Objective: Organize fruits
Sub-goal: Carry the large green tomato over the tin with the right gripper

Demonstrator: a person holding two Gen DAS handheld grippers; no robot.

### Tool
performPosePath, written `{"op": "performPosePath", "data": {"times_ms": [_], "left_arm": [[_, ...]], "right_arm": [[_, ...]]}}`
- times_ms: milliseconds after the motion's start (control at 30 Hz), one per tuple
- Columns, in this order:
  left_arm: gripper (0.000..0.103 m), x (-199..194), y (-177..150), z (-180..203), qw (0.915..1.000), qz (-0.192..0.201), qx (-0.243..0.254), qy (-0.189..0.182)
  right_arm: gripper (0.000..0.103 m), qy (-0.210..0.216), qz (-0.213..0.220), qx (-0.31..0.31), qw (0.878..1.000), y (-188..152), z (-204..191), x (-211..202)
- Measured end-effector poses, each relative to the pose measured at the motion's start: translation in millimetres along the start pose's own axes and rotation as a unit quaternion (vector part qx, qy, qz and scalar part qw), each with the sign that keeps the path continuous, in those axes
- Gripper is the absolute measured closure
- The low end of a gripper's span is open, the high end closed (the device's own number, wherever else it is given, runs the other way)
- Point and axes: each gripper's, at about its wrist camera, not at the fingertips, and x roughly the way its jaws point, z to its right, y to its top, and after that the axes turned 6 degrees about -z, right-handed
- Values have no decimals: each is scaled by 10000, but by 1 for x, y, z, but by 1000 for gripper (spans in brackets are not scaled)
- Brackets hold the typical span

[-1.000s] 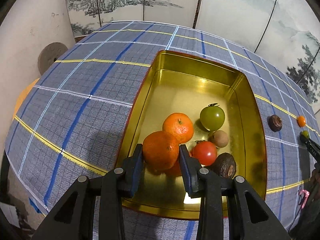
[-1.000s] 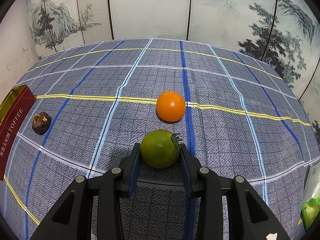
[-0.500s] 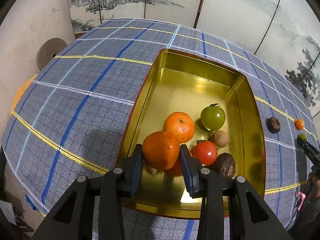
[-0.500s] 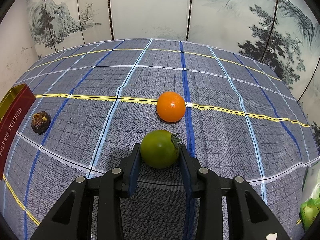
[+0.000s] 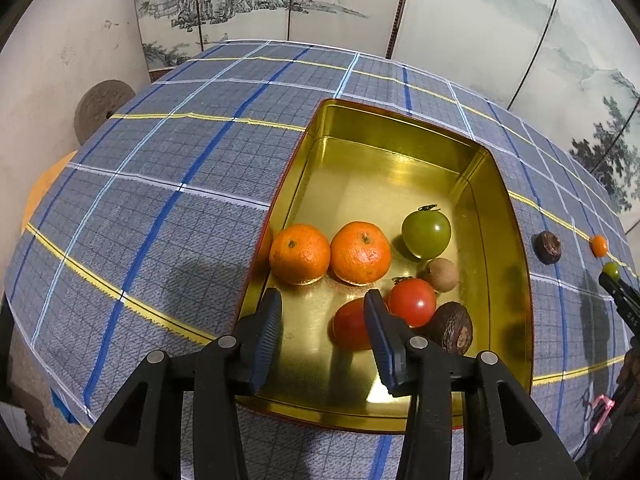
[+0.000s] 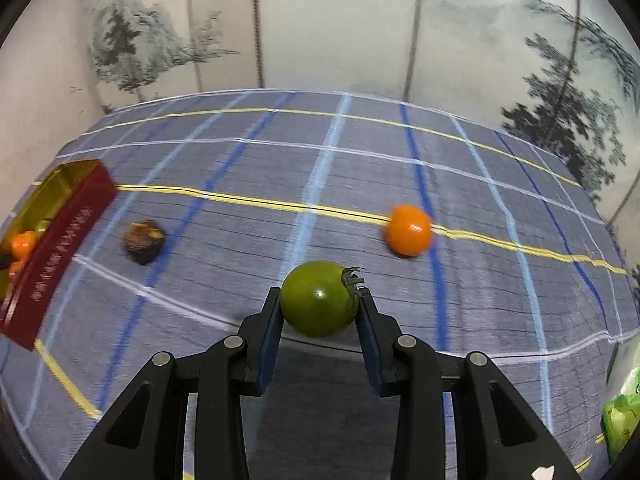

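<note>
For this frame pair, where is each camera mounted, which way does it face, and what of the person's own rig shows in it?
Left wrist: on the left tongs, looking down into the gold tin; its open black fingers show.
Right wrist: on the right tongs, facing across the checked cloth; its fingers grip a green tomato.
Shared: the tin, dark fruit, small orange, the held tomato and the right tongs.

tin lettering [image 6: 56, 256]: blurred | green bag [image 6: 622, 412]: cut off by edge
</note>
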Motion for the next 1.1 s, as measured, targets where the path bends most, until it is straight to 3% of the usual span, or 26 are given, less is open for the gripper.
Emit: {"op": "performPosePath", "data": {"times_ms": [267, 567, 767, 1100], "left_arm": [[58, -8, -8, 6, 9994, 220, 193, 171], [54, -26, -17, 6, 9970, 569, 312, 417], [53, -37, -21, 7, 9958, 720, 354, 432], [52, -43, -24, -3, 9951, 782, 199, 567]], "right_arm": [[70, 736, 225, -557, 9955, 13, -76, -19], [70, 1550, 334, -1185, 9802, 23, -164, -34], [70, 1793, 317, -1461, 9724, 25, -203, -35], [70, 1911, 180, -1690, 9667, 20, -233, -28]]}}
